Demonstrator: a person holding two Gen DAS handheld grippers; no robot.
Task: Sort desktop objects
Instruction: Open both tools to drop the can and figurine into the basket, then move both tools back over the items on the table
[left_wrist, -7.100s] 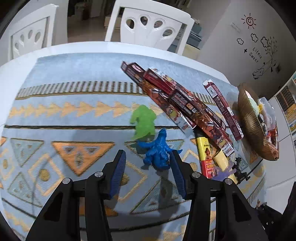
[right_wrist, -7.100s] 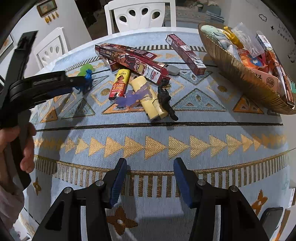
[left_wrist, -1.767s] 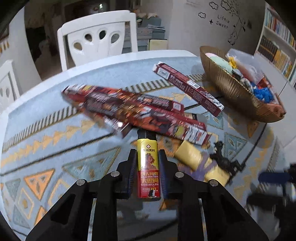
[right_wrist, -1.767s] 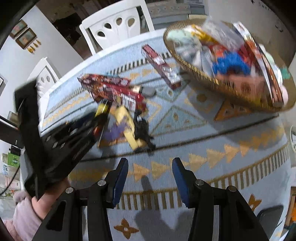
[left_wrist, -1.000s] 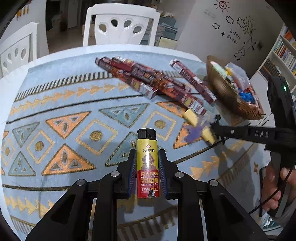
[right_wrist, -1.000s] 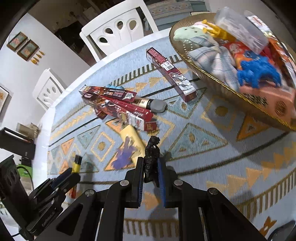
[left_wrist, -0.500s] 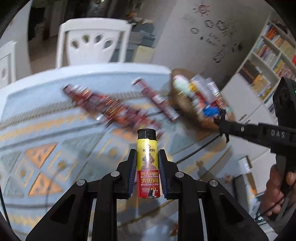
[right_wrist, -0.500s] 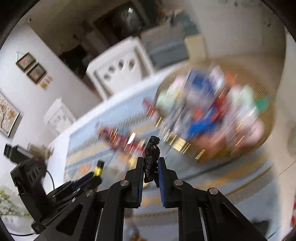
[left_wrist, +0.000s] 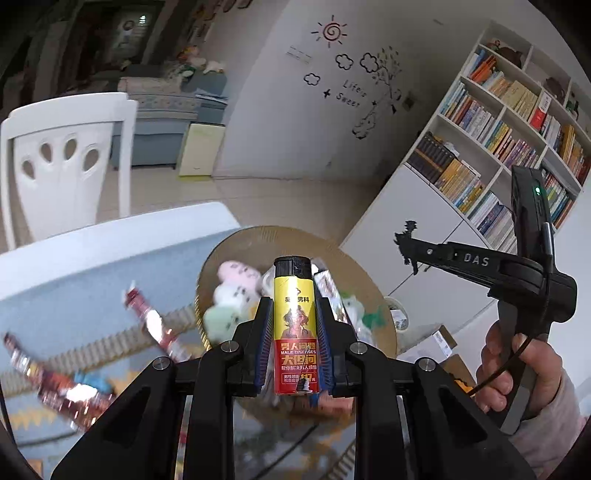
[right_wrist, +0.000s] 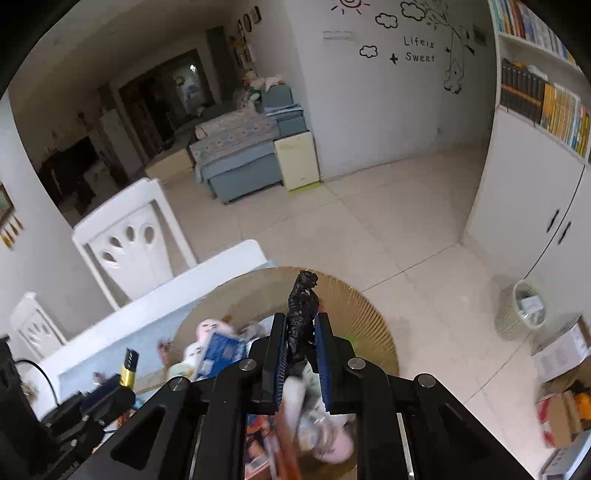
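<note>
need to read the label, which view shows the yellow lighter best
The left wrist view: the yellow lighter stands upright and sharp between the pads of the left hand-held gripper, label facing the camera. The right wrist view catches only its black top and a strip of yellow, small and side-on, at the lower left.

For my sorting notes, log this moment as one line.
left hand-held gripper: shut on lighter | right hand-held gripper: shut on black figure | both above basket | nothing dropped yet

Room: pale tiled floor (right_wrist: 388, 221); white chair (left_wrist: 70, 158); bookshelf (left_wrist: 509, 122) lining the wall; blue sofa (right_wrist: 243, 158); wall decals (right_wrist: 417, 48) showing.
</note>
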